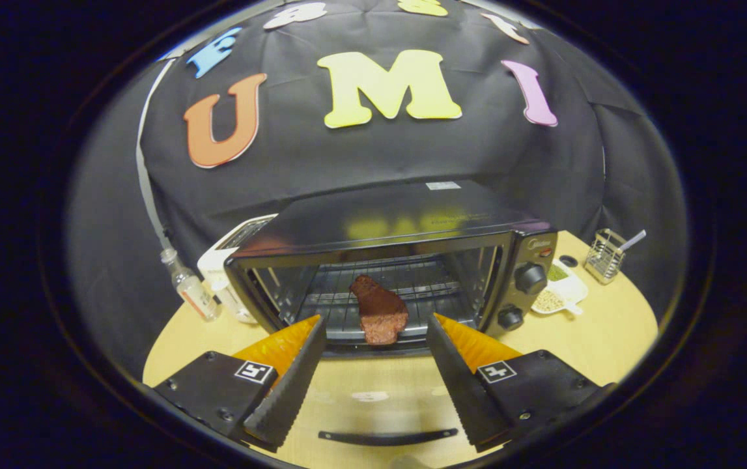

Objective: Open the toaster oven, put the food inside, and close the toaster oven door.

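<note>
gripper view: gripper [376, 326] spread wide, fingers [295, 371] released and grasping nothing, hovering above the lowered glass door [380, 407] of the toaster oven [406, 260]. door folded flat toward the camera, light wood showing through the glass, dark curved handle [387, 438] close to the near edge between the two fingers.

oven black, standing on the round wooden table [607, 339], cavity open. inside, wire rack [412, 286] running across the chamber. food [378, 309], a reddish-brown chunk like a piece of meat, resting on the front part of the rack, just ahead of and between the fingertips, not touched by either. two round knobs [531, 278] stacked on the control panel at the oven's right side.

left of the oven, a white appliance [230, 260] partly hidden behind it, and beside that a small clear bottle [187, 283] tilted on the table. right of the oven, a white dish [559, 293] with greenish and pale grainy contents, close to the control panel. beyond the dish, a wire holder [604, 255] with a utensil poking out, and a small dark disc [567, 260] between dish and holder.

black cloth wall [347, 156] behind everything.
</note>
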The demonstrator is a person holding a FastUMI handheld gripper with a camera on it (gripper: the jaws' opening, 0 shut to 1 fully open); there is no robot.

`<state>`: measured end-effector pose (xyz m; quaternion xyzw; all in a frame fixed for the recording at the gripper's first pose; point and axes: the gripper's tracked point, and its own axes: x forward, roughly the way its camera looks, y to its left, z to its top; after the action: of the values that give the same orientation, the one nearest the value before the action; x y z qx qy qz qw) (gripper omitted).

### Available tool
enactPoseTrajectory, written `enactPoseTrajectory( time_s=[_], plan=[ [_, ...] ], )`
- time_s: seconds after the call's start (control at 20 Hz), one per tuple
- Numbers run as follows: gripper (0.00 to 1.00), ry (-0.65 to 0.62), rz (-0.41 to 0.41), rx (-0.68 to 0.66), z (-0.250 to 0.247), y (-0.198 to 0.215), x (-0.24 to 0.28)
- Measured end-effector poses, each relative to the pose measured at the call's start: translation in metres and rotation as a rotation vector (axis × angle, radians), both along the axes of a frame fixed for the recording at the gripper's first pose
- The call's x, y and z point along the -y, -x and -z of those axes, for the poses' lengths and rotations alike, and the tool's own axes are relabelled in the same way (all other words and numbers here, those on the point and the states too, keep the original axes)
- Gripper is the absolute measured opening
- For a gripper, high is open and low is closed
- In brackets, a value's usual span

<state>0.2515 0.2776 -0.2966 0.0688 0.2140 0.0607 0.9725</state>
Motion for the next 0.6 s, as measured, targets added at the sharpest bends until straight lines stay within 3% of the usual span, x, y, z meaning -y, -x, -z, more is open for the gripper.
enactPoseTrajectory(
  time_s=[0.25,0.6],
  plan=[
    [0.99,0.071,-0.063,-0.018,-0.004,0.052,0.021],
    [0.99,0.122,-0.067,-0.105,0.044,0.108,0.058]
  ],
)
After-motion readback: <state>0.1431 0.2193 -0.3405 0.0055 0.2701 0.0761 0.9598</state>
